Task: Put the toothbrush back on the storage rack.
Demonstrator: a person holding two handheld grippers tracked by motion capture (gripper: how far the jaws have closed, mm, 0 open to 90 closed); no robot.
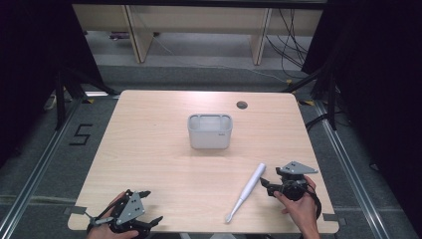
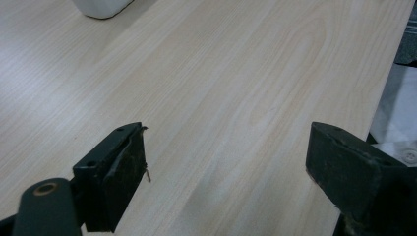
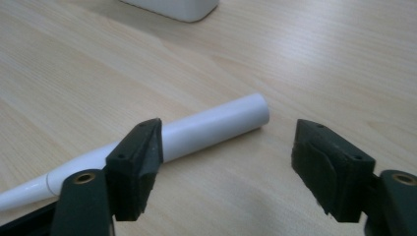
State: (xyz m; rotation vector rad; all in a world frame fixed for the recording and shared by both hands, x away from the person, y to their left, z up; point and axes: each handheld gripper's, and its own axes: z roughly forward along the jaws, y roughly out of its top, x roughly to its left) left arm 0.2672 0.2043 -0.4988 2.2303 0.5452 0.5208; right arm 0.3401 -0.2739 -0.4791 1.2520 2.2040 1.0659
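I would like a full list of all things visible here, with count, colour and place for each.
electric toothbrush: one, white, lying on the table's near right part, thick end beside the right tool.
container: one, pale grey, open top, standing at the table's middle.
table: one, light wood, with a dark round hole at its far edge.
floor marking "5": one, black, left of the table.
cables: several, dark, on the floor beyond the table.
left tool: one, black, open, near left corner, holding nothing.
right tool: one, black, open, toothbrush handle beside one jaw.
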